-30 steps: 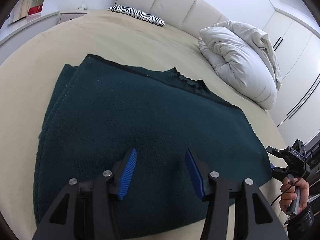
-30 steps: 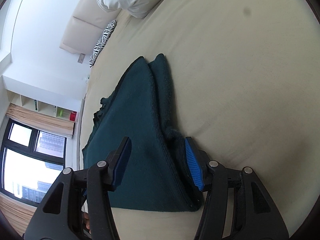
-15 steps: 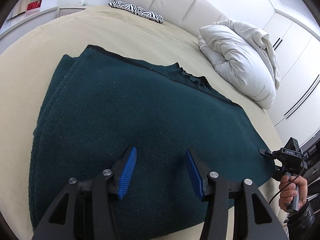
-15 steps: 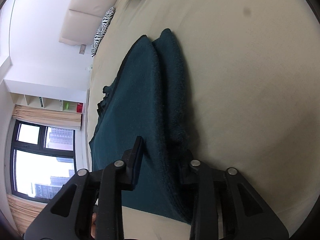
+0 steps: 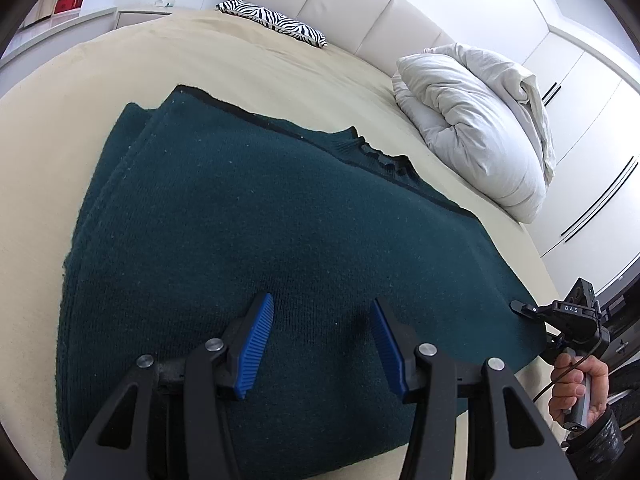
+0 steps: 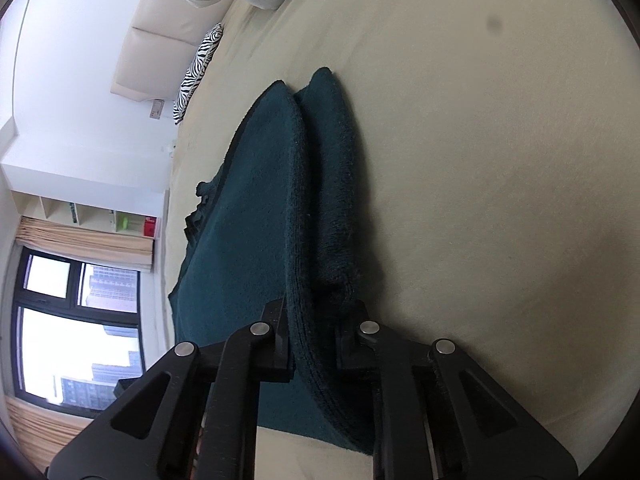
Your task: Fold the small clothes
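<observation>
Your bed (image 5: 280, 76) in beige sheeting, dark green sweater (image 5: 280, 232) spread folded near its foot edge, zebra-print pillow (image 5: 272, 22) against the headboard edge, rumpled white duvet (image 5: 472, 120) heaped toward its far-right corner

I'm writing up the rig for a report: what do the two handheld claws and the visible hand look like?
Both are black, angular linkages with silver pivot pins. The left claw carries ribbed blue pads. The right claw bears white lettering, "DAS", and a thin black cable runs past its grey handle. The hand shows a dark, shiny sleeve cuff.
</observation>
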Demonstrator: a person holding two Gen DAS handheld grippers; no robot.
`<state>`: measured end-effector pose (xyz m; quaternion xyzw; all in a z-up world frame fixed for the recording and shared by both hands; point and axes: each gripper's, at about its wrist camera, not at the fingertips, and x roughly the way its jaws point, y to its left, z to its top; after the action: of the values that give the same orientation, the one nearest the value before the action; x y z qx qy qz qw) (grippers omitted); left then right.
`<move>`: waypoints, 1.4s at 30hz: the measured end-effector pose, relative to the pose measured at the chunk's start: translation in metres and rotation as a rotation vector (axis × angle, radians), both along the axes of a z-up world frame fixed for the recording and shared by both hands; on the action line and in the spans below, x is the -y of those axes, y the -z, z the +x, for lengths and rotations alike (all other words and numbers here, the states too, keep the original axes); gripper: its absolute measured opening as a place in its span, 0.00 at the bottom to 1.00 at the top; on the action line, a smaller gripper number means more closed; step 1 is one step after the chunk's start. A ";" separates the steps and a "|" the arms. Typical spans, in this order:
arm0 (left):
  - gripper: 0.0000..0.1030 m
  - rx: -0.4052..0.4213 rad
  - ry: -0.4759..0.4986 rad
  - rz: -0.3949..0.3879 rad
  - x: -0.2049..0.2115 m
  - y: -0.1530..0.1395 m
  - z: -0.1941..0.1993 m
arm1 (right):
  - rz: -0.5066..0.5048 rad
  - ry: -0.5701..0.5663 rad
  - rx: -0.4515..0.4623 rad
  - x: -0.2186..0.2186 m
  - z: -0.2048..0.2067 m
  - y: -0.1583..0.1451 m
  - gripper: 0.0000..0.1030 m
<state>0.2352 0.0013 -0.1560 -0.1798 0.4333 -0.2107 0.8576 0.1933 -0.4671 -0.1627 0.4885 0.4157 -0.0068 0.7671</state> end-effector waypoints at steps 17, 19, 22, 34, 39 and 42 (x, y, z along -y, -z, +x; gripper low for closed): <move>0.45 -0.008 -0.137 -0.211 -0.063 -0.018 -0.007 | -0.719 -0.233 0.056 -0.163 0.061 -0.134 0.10; 0.54 -0.016 -0.202 -0.304 -0.091 -0.016 -0.010 | -0.871 -0.431 0.125 -0.240 0.072 -0.148 0.10; 0.54 -0.037 -0.205 -0.356 -0.109 -0.015 -0.009 | -1.060 -0.721 0.146 -0.339 0.083 -0.125 0.10; 0.66 -0.096 -0.102 -0.399 -0.091 -0.026 0.033 | -1.273 -0.871 0.191 -0.408 0.064 -0.079 0.10; 0.66 -0.184 -0.039 -0.319 -0.064 -0.021 0.074 | -1.328 -0.893 0.220 -0.413 0.055 -0.071 0.10; 0.59 -0.223 0.016 -0.263 -0.043 -0.017 0.087 | -1.365 -0.911 0.239 -0.418 0.051 -0.068 0.10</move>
<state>0.3218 0.0447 -0.1388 -0.3093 0.4958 -0.2513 0.7716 0.2444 -0.0489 -0.0949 -0.3032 0.3932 0.1058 0.8616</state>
